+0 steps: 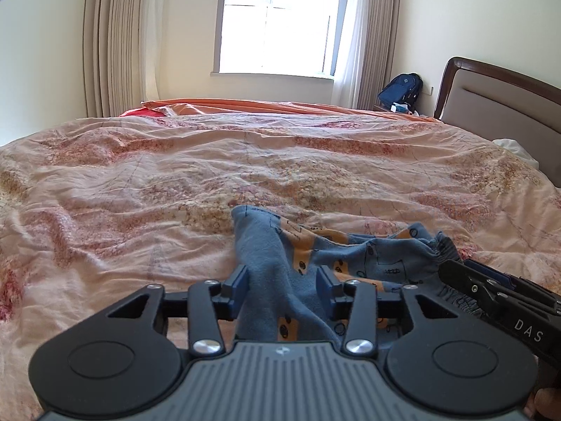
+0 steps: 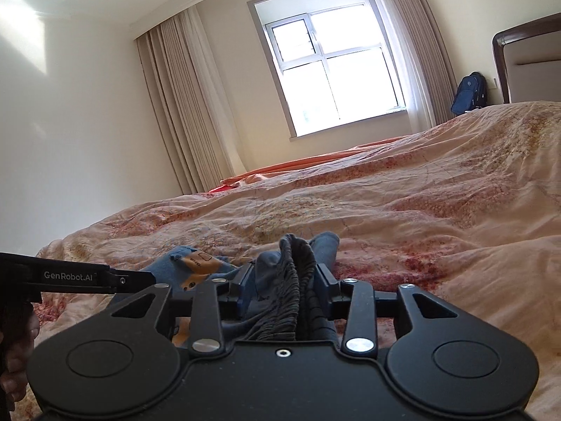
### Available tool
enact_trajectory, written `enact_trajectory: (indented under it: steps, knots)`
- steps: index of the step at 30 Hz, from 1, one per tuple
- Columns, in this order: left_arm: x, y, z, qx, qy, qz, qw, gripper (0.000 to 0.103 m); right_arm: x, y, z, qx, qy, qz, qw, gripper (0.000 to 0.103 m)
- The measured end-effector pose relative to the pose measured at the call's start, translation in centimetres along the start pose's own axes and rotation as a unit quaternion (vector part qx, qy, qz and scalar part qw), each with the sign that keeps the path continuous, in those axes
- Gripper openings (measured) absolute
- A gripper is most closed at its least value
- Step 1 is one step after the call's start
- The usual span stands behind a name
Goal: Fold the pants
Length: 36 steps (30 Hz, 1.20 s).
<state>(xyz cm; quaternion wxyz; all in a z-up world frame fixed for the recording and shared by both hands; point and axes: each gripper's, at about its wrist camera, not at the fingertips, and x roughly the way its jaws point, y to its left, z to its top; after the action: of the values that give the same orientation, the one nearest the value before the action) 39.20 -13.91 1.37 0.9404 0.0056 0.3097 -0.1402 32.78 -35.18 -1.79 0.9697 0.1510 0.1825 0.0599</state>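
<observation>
Close up, left gripper [image 1: 282, 289]: blue padded fingers are partly closed, with a blue fleece leg of the pants gripped between them.
Right gripper [image 2: 285, 289]: jaws are pressed onto the dark gathered elastic waistband.
Pants [image 1: 354, 249]: small blue fleece pants with orange printed patches are bunched on the bed, stretched between both grippers.
Bed [image 1: 175, 182]: a wrinkled pink floral quilt is spread beneath.
Backpack [image 1: 401, 93]: a blue backpack is seen beside the wooden headboard [image 1: 498, 91].

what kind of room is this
A bedroom, most likely in a home: a bed with a wrinkled floral quilt, a padded headboard, and a curtained window. The pants lie on the quilt.
</observation>
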Motion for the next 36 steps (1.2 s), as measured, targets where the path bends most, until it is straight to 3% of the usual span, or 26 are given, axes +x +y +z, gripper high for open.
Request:
enact_trajectory:
  steps: [3, 7, 11, 15, 23, 36]
  knots:
    - [-0.6, -0.2, 0.0, -0.005, -0.005, -0.005, 1.0, 0.064, -0.8, 0.4, 0.0, -0.014, -0.007, -0.005, 1.0, 0.073]
    - [-2.3, -0.5, 0.0, -0.006, -0.024, -0.003, 0.9997, 0.083, -2.4, 0.9, 0.2, -0.036, -0.018, -0.011, 0.999, 0.086]
    - [-5.0, -1.0, -0.2, -0.001, -0.053, 0.007, 0.9986, 0.095, -4.8, 1.4, 0.6, -0.046, -0.036, -0.014, 0.998, 0.099]
    - [-8.3, -1.0, -0.8, -0.008, -0.078, 0.015, 0.9968, 0.102, -7.7, 2.1, 1.0, -0.056, -0.052, -0.017, 0.997, 0.102]
    - [-14.9, -0.6, -3.9, -0.016, -0.11, 0.029, 0.9934, 0.103, -13.9, 4.3, 0.4, -0.073, -0.073, -0.017, 0.994, 0.103]
    - [-21.6, 0.9, -11.6, -0.044, -0.111, 0.037, 0.9922, 0.103, -22.2, 8.1, -5.4, -0.093, -0.083, -0.008, 0.992, 0.103]
